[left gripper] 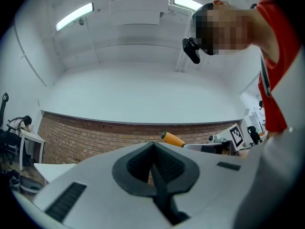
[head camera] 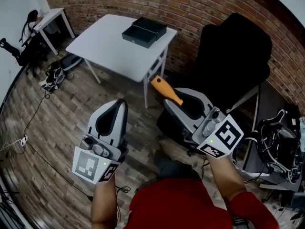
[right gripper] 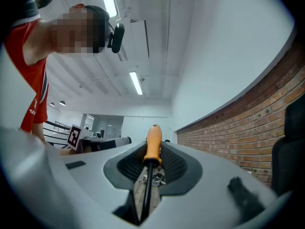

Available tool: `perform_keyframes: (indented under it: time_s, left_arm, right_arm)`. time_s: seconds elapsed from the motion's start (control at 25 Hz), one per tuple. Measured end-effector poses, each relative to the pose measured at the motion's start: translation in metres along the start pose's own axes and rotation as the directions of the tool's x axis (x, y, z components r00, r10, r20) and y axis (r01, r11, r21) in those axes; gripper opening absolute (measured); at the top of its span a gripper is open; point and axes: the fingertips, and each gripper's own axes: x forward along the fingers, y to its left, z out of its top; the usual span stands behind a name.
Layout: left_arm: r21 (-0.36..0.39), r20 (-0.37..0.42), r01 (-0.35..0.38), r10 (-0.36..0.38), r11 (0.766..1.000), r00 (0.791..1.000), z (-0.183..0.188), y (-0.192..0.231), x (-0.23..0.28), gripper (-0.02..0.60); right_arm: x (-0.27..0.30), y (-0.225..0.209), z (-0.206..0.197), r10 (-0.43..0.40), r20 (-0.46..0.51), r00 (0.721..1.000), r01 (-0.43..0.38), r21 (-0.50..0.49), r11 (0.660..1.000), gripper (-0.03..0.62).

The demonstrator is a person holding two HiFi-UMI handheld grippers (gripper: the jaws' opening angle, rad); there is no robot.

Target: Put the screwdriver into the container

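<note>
My right gripper [head camera: 175,104] is shut on the screwdriver [head camera: 166,90], whose orange handle sticks out past the jaw tips toward the table. In the right gripper view the dark shaft runs back between the jaws of the right gripper [right gripper: 153,152], and the screwdriver [right gripper: 154,140] points up and away. The left gripper [head camera: 121,104] is held up to the left with its jaws together and nothing in them; the left gripper [left gripper: 153,147] shows the same in its own view. The black container [head camera: 144,31] lies on the white table [head camera: 107,44], well beyond both grippers.
A black office chair [head camera: 233,66] stands just right of the table, under my right gripper. A brick wall [head camera: 200,4] runs behind. A small white desk [head camera: 53,17] and cables [head camera: 55,75] are at far left, and tangled equipment [head camera: 281,142] at right.
</note>
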Motion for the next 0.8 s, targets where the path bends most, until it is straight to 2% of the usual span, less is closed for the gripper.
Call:
perform_keyframes:
  time_s: [0.52, 0.8]
  left_arm:
    - [0.028, -0.021, -0.008, 0.008, 1.000, 1.000, -0.023, 0.092, 0.119, 0.012]
    - [0.048, -0.029, -0.043, 0.045, 0.998, 0.999, -0.041, 0.139, 0.169, 0.012]
  right_arm:
    - [0.075, -0.128, -0.013, -0.003, 0.008, 1.000, 0.003, -0.006, 1.000, 0.097]
    - [0.115, -0.191, -0.026, 0.008, 0.029, 1.000, -0.008, 0.007, 1.000, 0.097]
